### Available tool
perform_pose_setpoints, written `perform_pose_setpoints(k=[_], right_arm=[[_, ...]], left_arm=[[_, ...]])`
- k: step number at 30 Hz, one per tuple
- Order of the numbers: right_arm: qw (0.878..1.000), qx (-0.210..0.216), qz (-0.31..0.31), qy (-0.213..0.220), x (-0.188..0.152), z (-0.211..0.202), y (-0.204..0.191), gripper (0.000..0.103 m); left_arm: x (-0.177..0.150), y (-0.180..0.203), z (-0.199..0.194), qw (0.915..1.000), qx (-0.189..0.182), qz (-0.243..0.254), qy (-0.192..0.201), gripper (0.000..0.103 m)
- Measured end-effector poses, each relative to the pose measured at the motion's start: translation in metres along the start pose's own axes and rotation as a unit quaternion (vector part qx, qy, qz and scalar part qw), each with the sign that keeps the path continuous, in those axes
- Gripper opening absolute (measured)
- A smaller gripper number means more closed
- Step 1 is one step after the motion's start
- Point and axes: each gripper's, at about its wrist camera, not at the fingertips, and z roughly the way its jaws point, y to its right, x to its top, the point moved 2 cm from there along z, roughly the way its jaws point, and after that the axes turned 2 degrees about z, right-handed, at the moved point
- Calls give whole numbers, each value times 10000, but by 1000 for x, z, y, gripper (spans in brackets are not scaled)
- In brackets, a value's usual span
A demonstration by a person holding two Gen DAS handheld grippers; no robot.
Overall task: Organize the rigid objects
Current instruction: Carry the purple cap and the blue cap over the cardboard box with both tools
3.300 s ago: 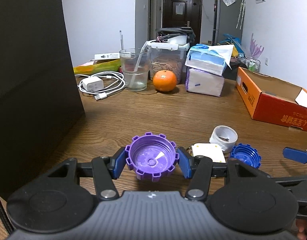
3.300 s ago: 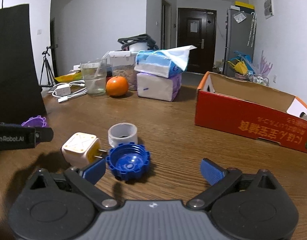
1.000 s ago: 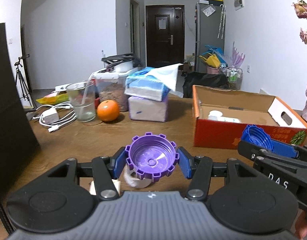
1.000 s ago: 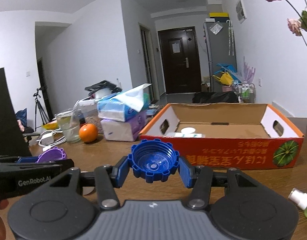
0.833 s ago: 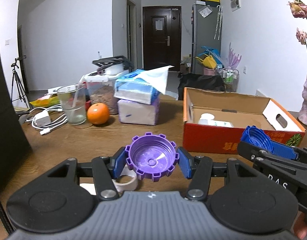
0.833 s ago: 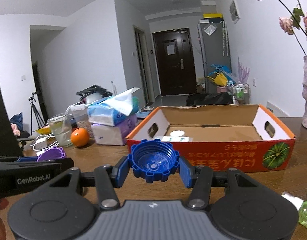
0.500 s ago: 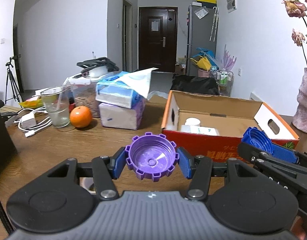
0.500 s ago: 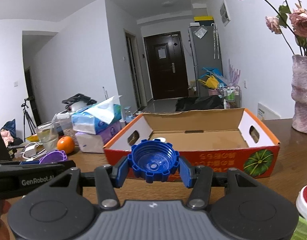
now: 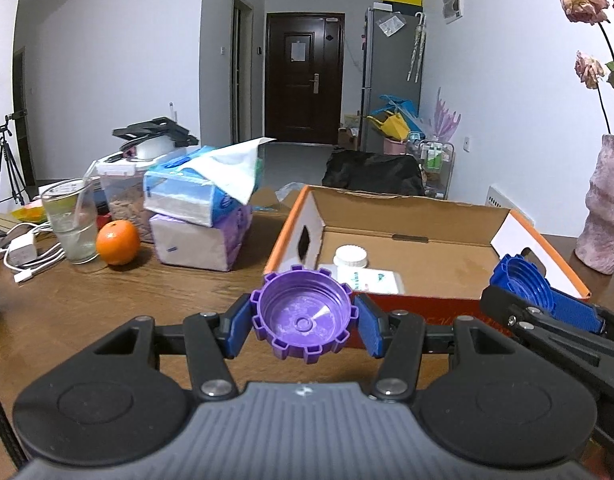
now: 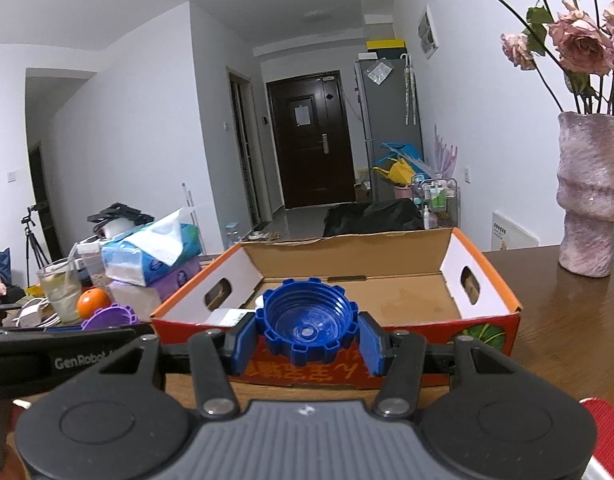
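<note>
Here, left jaws clamp purple cap (image 9: 305,316), right jaws clamp blue cap (image 10: 307,316), only right view shows vase (image 10: 589,196).

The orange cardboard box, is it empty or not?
Not empty: the orange cardboard box holds a white-capped bottle; most of its floor is bare.

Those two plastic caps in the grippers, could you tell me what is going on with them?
A person is tidying a table with two handheld grippers. The left gripper is shut on a purple cap, and the right gripper is shut on a blue cap. Both caps are held in front of the open cardboard box, neither yet inside it. A white-lidded bottle already lies in the box.
</note>
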Motion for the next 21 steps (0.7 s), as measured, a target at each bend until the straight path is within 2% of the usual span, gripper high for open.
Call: perform_pose_setpoints(k=[21], right_arm=[[9978, -630, 132, 137, 21, 40, 44, 52]], left_arm=[[32, 46, 55, 9997, -169, 58, 153, 56]])
